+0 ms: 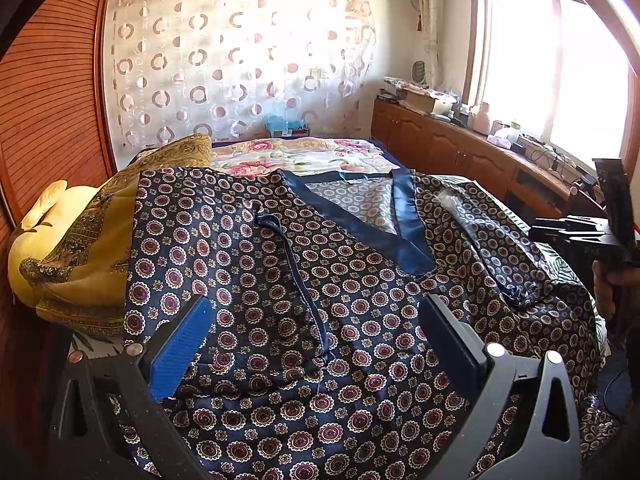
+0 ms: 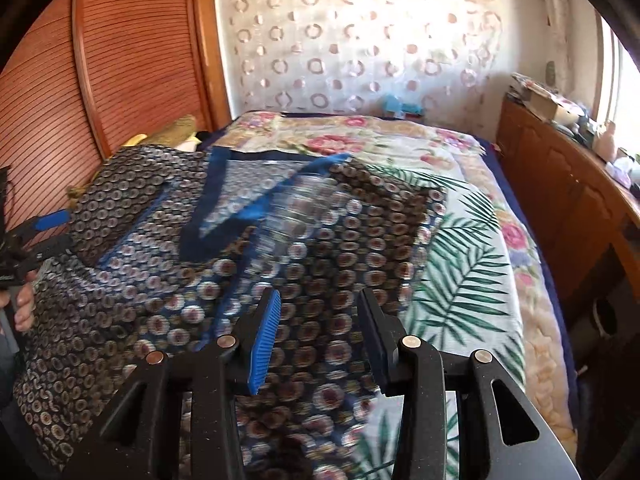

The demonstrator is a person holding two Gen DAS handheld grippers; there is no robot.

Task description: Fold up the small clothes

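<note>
A dark navy satin top [image 1: 320, 280] with round medallion print and a blue V-neck band [image 1: 360, 232] lies spread on the bed, neck toward the far end. My left gripper [image 1: 320, 340] is open, hovering just above its lower left part, blue pads apart. My right gripper [image 2: 320, 344] is open over the top's [image 2: 280, 248] right lower part, holding nothing. The right gripper also shows at the right edge of the left wrist view [image 1: 592, 236]. The left one shows at the left edge of the right wrist view [image 2: 36, 236].
The bed carries a floral blanket [image 2: 400, 140] and a palm-leaf sheet [image 2: 460, 280]. A mustard cloth [image 1: 92, 248] over a yellow pillow sits at the left. Wooden wardrobe doors [image 2: 120, 60] stand left, a cluttered wooden cabinet [image 1: 460, 144] right under the window.
</note>
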